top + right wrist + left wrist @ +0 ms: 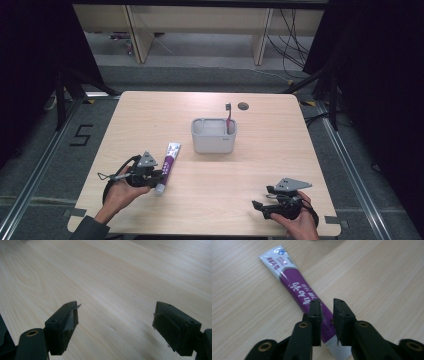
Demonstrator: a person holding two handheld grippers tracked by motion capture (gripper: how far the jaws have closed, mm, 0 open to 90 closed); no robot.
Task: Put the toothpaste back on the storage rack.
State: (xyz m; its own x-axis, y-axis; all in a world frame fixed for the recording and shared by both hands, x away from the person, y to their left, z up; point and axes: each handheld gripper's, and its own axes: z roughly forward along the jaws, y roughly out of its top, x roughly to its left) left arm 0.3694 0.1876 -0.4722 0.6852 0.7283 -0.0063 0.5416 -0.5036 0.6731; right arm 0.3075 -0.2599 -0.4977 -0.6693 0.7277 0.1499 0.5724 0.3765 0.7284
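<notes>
A purple and white toothpaste tube [170, 161] lies flat on the wooden table [260, 155], left of centre, its cap end toward the person. My left gripper [157, 177] hovers over the tube's cap end. In the left gripper view its jaws stand a narrow gap apart above the tube [294, 287], and the left gripper [327, 305] presses on nothing. My right gripper [261, 196] rests near the front right edge, held in a hand. The right gripper [116, 312] stands wide open over bare wood.
A pale grey holder box [213, 142] stands mid-table with a dark-headed pink toothbrush [229, 117] upright in its right end. A round cable hole [243, 105] sits behind it. Dark curtains and floor rails flank the table.
</notes>
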